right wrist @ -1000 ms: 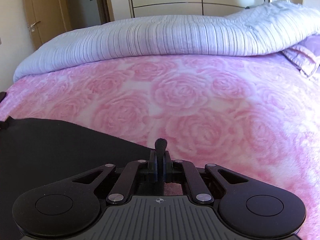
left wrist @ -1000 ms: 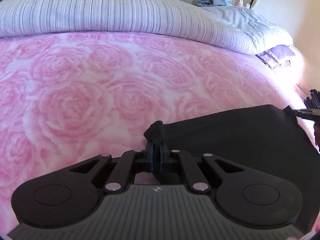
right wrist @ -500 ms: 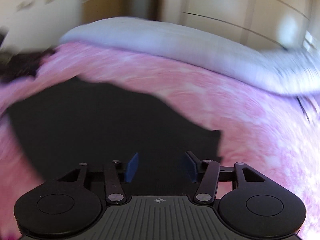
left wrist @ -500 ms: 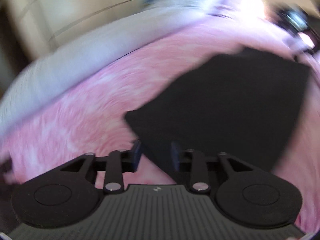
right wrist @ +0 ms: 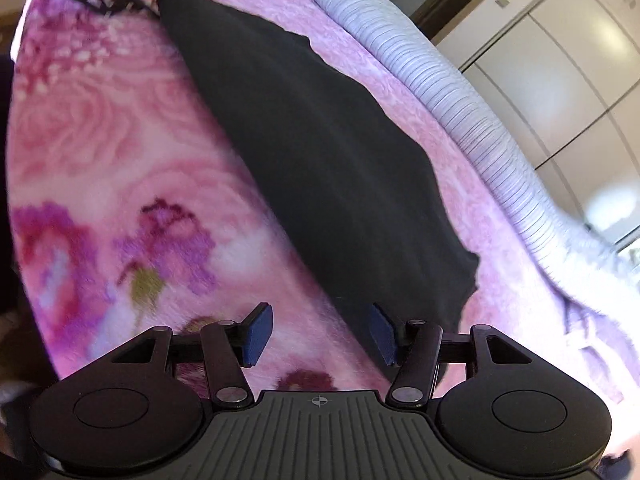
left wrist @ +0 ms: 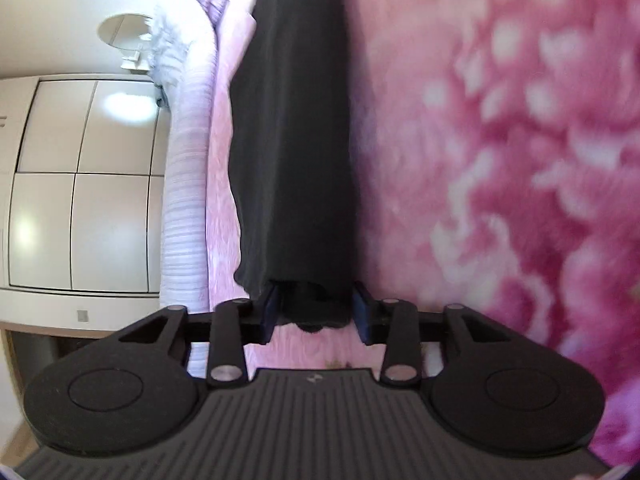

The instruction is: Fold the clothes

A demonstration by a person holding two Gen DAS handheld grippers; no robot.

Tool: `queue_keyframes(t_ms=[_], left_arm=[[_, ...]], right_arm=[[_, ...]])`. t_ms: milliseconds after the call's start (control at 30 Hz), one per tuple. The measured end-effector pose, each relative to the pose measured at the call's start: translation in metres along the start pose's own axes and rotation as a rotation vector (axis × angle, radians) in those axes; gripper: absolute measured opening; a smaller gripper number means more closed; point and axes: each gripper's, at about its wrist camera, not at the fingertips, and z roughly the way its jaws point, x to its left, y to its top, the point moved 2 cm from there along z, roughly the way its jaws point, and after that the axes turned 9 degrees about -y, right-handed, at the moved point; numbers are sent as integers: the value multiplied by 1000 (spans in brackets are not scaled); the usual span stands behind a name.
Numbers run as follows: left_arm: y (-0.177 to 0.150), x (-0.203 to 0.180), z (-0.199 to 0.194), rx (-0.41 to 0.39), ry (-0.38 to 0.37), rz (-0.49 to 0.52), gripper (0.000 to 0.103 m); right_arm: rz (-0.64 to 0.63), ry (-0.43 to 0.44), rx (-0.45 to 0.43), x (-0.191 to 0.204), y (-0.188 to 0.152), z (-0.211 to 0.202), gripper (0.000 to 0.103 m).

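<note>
Fingers first: on my left gripper the blue pads sit a little way apart with the bunched end of the black garment wedged between them, and they have just been closing on it; both pads look pressed against the cloth, so I read that as a hold. My right gripper stands roughly half open and has nothing in it; one pad is over the pink rose blanket, the other over the garment's near edge, neither visibly pinching. Beyond both, the garment lies as a long dark strip along the bed, narrowed as if already folded lengthwise, on the blanket and short of the striped grey duvet heaped further back. I judge the cloth light, limp and not slippery on this plush pile; it will sag and crease wherever it is unsupported, so the end corners, pinched through all layers, are the places to take it. The left view shows my grip close up and the strip running away from it, but not its width. The right view shows the full length and the far end, where my left gripper appears small, with white wardrobe doors behind.
</note>
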Motion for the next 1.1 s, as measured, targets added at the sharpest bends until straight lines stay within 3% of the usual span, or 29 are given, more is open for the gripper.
queue_keyframes(t_ms=[233,467,567,700,733,800,1000,1100], left_arm=[[-16,12,-12,-7,15,-157,6],[-12,17,-11,-15,5,-178,6],[-17,15,-12,-8,-6,-183,6],[-18,17,-13,-4,-19,-184,6],[-17,19,-12,-4,-24,-187,6],[-18,21,-12,-8,-40,-200,6],[-11,33,-57,-99,-129,-239,5],[5,21,-95,-161,-162,-200,5]], right_arm=[[-175,-153,46,5,-18,18,56],[-191,-209,61,2,-26,35,56],[-261,-241,53,4,-27,46,55],[-365,-274,57,10,-28,64,31],[-381,-273,63,11,-29,71,17],[-387,-266,72,10,-35,79,5],[-362,-288,68,-19,-50,52,2],[-351,-288,93,-25,-69,23,2]])
